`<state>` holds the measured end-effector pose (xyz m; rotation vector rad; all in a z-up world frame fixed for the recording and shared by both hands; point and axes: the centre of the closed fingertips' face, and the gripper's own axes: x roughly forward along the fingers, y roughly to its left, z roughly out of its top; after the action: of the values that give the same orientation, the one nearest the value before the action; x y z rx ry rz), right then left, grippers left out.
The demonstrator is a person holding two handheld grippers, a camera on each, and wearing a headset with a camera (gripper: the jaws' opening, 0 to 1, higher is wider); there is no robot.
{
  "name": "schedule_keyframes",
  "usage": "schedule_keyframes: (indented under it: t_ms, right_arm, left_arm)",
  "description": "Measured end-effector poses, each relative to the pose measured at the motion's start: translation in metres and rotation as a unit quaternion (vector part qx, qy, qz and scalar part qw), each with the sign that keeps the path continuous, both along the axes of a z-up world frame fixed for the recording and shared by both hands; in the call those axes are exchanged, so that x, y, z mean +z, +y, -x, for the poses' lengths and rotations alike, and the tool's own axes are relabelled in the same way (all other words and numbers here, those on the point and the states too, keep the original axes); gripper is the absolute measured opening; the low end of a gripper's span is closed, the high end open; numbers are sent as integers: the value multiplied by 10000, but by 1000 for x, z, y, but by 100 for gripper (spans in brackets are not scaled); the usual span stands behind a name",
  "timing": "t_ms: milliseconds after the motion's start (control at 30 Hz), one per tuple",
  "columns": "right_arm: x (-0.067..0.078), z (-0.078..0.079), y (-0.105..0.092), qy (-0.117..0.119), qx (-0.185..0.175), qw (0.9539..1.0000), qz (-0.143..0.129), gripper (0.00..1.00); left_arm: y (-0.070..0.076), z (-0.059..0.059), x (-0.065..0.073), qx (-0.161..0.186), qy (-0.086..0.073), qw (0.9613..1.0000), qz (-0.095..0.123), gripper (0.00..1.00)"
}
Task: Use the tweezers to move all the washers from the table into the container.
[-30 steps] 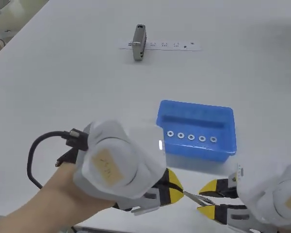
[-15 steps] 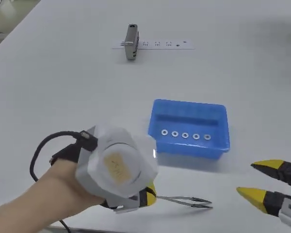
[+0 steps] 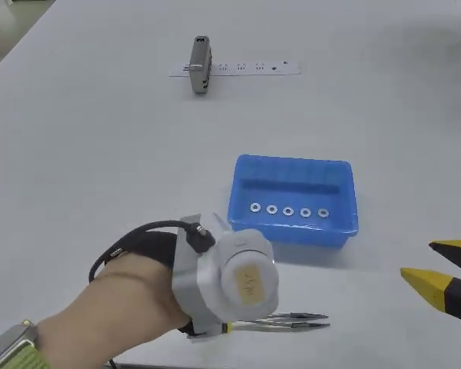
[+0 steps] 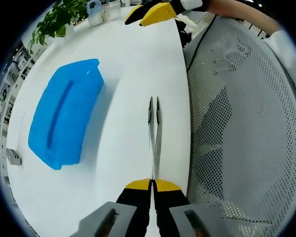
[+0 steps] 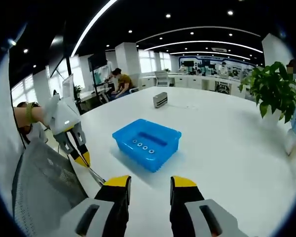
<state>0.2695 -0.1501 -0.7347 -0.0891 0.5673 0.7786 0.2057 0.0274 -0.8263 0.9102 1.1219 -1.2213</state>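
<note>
The left gripper [image 4: 152,184] is pinching only the tail of the slim silver metal tweezers [image 4: 154,129], likely risking them twisting loose near the white table's [image 3: 100,154] edge, while the right gripper [image 5: 148,190] is gaping empty and five small steel washers [image 3: 288,211] are lying inside the blue rectangular plastic container [image 3: 292,232].

Tabletop [image 3: 100,154]: white, smooth, matt.
Container [image 3: 292,231]: blue plastic, slight gloss.
Washers [image 3: 288,211]: bright bare metal.
Tweezers [image 3: 292,320]: thin polished metal.
Left gripper [image 4: 152,186]: pale grey matt plastic shell; jaws smooth, yellow-tipped.
Chair back [image 4: 237,128]: grey perforated mesh.
</note>
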Motion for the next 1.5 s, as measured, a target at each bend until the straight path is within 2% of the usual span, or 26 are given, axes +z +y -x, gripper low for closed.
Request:
schedule_keyframes:
  t_ms: [100,333,433,500,600,700,767,800,867,933,967,1000,1033,1067,1100,1167,1200,1233,1267,1300,1333,1367,1433,1467,1500]
  right_arm:
    - [2,-1,0,-13,-37,10000,-46,30]
    - [6,0,-6,-56,-101,9999,-120,31]
    - [8,-1,-7,-75,-149,9997,-154,31]
    - [9,-1,-7,-95,-160,9997,-185,32]
    - [11,-1,-6,-127,-159,9996,-198,34]
    - [14,-3,-5,-183,-169,9994,-237,38]
    - [15,-3,-4,-199,-150,9994,-239,40]
    - [16,-3,-3,-216,-134,9994,-235,41]
    - [19,-2,-2,-265,-109,9994,-217,44]
    - [24,-2,-1,-325,-97,9992,-199,47]
    - [27,-2,-1,-372,-96,9991,-190,49]
    - [29,-1,0,-395,-91,9990,-185,51]
    - [30,-1,0,-424,-85,9989,-175,53]
    - [32,0,-1,-463,-82,9988,-143,55]
    - [33,0,-1,-477,-77,9988,-127,56]
    - [38,2,-2,-534,-69,9985,-130,58]
    - [41,2,-2,-567,-65,9983,-151,59]
    - [43,3,-2,-605,-61,9980,-163,60]
    - [46,3,-2,-652,-60,9977,-176,61]
    - [48,3,-2,-704,-76,9973,-182,62]
    - [50,3,-3,-733,-90,9971,-183,63]
    - [52,2,-3,-763,-122,9968,-182,65]
    - [55,2,-4,-823,-184,9963,-181,68]
    - [57,2,-5,-842,-215,9961,-183,68]
    - [59,2,-6,-861,-253,9958,-201,69]
  left_arm:
    - [2,1,-3,-69,31,9998,-159,0]
    - [6,2,-6,-205,-109,9992,-332,0]
    - [8,0,-3,-57,-167,9996,-214,2]
    - [8,1,1,165,-153,9997,1,6]
    - [12,-1,9,509,-269,9980,277,14]
    - [18,-1,20,954,-338,9931,594,23]
    - [23,-3,28,1283,-460,9872,830,28]
    - [27,-3,32,1499,-532,9825,965,30]
    - [33,-5,39,1734,-677,9760,1127,35]
    - [41,-6,47,2059,-854,9655,1349,41]
    - [44,-6,52,2292,-927,9572,1505,44]
    - [47,-7,57,2428,-994,9512,1624,46]
    - [50,-8,64,2612,-1121,9415,1812,48]
    - [53,-9,70,2734,-1208,9343,1942,49]
    - [55,-12,77,2915,-1339,9228,2134,50]
    - [59,-15,89,3166,-1527,9049,2401,54]
    - [61,-17,97,3320,-1622,8920,2606,56]
    - [62,-19,103,3418,-1709,8823,2748,59]
    - [63,-21,113,3557,-1829,8668,2976,61]
    - [63,-22,118,3654,-1852,8573,3117,63]
    - [64,-24,127,3786,-1929,8414,3339,64]
    - [65,-26,134,3844,-2035,8307,3474,65]
    - [66,-28,145,3918,-2185,8127,3719,67]
    - [67,-29,152,3973,-2262,7998,3890,68]
    - [68,-29,155,3990,-2313,7947,3947,70]
